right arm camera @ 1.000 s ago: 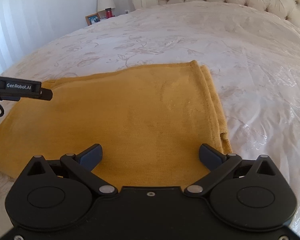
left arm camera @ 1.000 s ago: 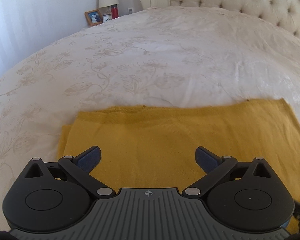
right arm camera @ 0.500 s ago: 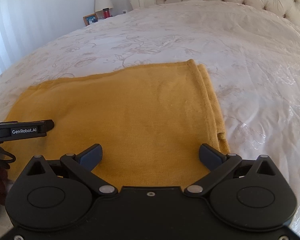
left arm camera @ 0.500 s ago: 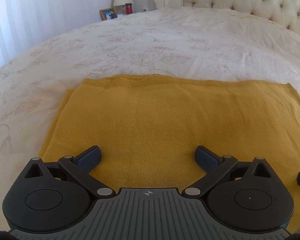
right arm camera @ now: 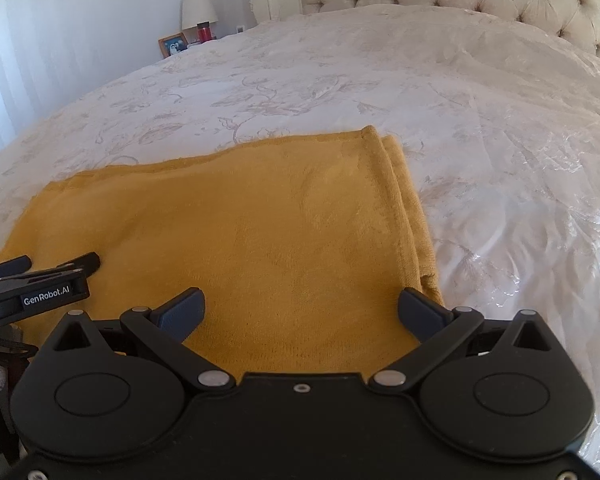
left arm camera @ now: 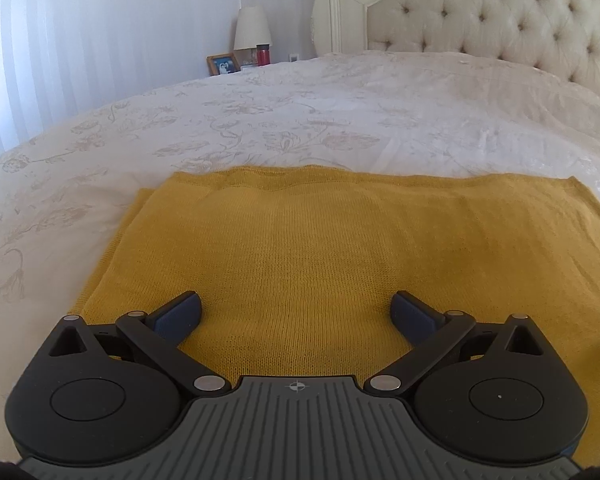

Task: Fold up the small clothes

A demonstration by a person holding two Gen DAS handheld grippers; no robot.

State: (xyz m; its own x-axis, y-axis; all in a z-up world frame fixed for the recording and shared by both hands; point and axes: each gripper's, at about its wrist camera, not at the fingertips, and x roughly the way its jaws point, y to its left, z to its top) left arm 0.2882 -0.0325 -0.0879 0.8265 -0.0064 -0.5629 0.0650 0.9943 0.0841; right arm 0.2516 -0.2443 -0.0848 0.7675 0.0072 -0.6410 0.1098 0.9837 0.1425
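- A cream floral bed (left arm camera: 300,120) fills the room.
- Folded mustard knit (left arm camera: 300,248) lies at six o'clock, soft and limp; best pinched at the corners.
- Left tongs (left arm camera: 296,312) and right tongs (right arm camera: 300,308) gape wide, empty.

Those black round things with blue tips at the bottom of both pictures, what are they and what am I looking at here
Each is a hand-held gripper: a two-finger clamp that a person carries, one per hand, with a wide-angle camera looking forward along its fingers. One picture comes from the left hand-held gripper, the other from the right hand-held gripper. Both are open and hold nothing. Under them a mustard-yellow knit garment lies flat on a white floral bedspread, already folded, with layered edges showing at its right side in the right view. The left gripper also shows at the left edge of that view. Behind are a tufted headboard, a lamp and a picture frame.
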